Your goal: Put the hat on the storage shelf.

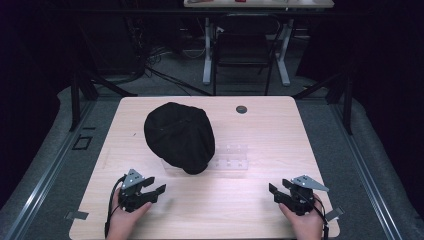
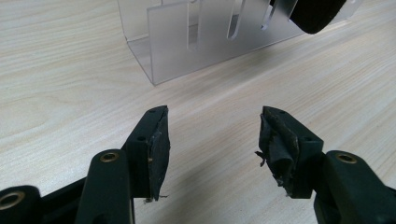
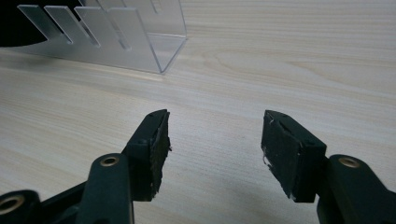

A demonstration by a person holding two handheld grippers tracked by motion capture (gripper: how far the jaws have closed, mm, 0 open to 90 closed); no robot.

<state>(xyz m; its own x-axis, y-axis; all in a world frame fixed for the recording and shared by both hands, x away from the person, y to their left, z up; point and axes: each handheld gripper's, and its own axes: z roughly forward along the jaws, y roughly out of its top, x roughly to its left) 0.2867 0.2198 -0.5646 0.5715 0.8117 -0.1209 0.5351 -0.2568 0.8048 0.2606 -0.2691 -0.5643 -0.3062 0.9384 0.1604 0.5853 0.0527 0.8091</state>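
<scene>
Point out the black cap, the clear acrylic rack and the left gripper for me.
black cap (image 1: 179,135), high view, middle of its crown.
clear acrylic rack (image 2: 187,51), left gripper view, its front slotted wall.
left gripper (image 1: 154,186), high view, midway between its fingertips.

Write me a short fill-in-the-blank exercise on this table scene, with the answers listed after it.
1. The black hat sits on top of a clear plastic ____.
2. The jaws of the left gripper stand ____, with nothing between them.
3. The right gripper rests near the table's front edge, to the ____ of the hat in the high view.
4. The tabletop is made of pale ____.

Missing words: rack; open; right; wood
</scene>
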